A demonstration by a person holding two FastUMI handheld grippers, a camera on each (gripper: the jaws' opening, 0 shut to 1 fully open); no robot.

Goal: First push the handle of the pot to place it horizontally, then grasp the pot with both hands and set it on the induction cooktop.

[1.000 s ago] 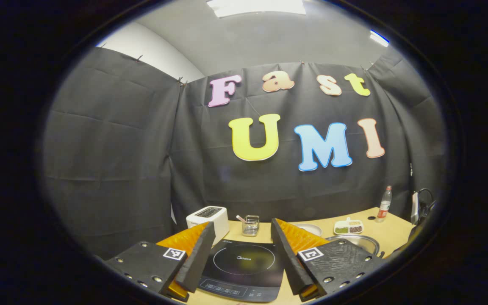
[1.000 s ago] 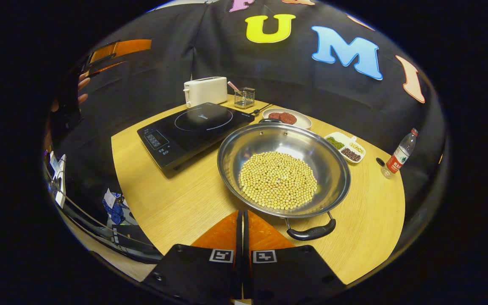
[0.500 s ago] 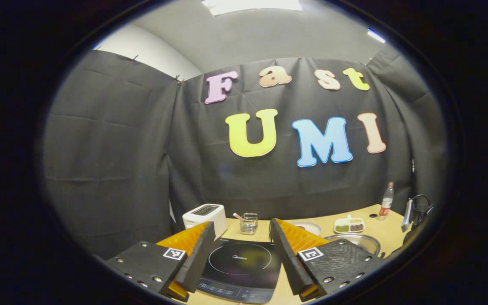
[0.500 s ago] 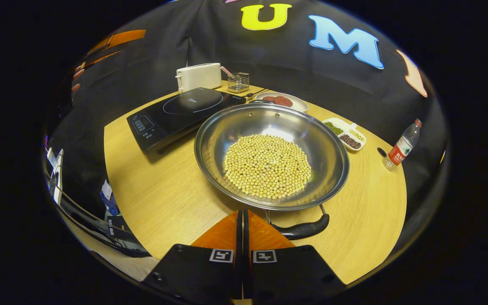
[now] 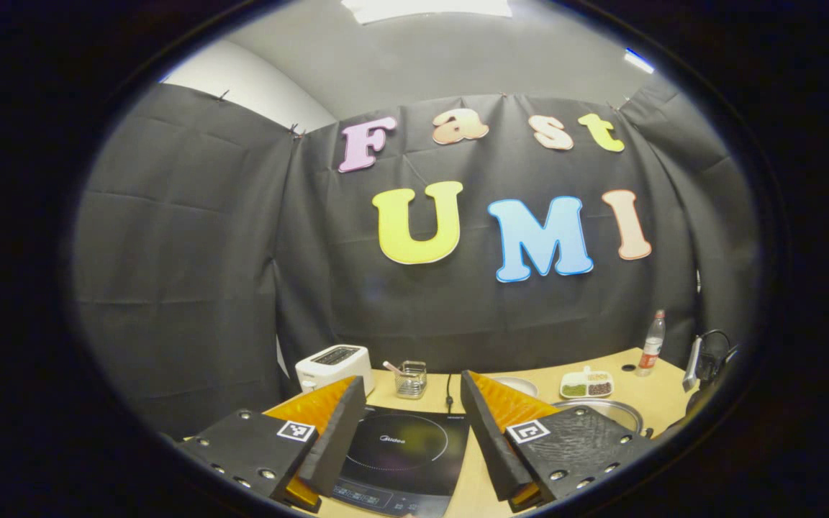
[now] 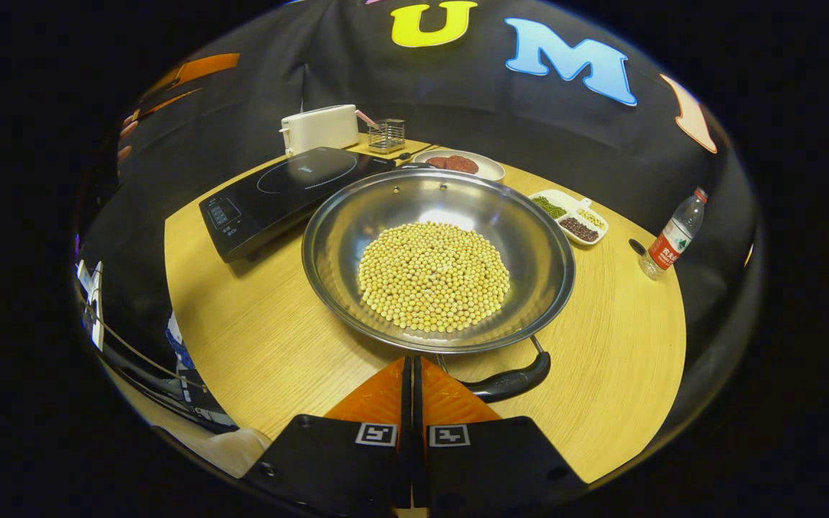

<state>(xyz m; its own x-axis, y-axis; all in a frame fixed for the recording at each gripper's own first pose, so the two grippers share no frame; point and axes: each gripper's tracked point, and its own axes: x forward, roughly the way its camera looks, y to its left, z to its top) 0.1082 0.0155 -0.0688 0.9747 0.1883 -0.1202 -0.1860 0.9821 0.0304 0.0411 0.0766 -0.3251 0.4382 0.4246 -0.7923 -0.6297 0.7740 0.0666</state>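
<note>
1. Two grippers are in play. The right gripper [image 6: 412, 367] has its fingers pressed together with nothing between them, and its tips sit just beside the near rim of the pot [image 6: 437, 259], close to the near handle [image 6: 512, 383].
2. The pot is a wide steel pan that rests on the wooden surface [image 6: 263, 331], its base covered by a round layer of soybeans [image 6: 435, 277].
3. Its dark near handle lies to the right of the right gripper's tips and runs at a slant, its right end farther from the camera than its left.
4. The induction cooktop [image 6: 281, 191] sits on the surface just to the left of the pot and a little farther back, with nothing on its glass.
5. The left gripper [image 5: 407, 410] is held with its fingers wide apart and nothing between them, above the near part of the induction cooktop [image 5: 404, 450] in the left gripper view.
6. Behind the cooktop stand a white toaster [image 6: 317, 128] and a small wire holder [image 6: 386, 135].
7. A plate with reddish food [image 6: 461, 164] lies behind the pot, a divided dish of beans [image 6: 569, 217] to its right, and a water bottle [image 6: 670, 236] farther right near the surface's edge.
</note>
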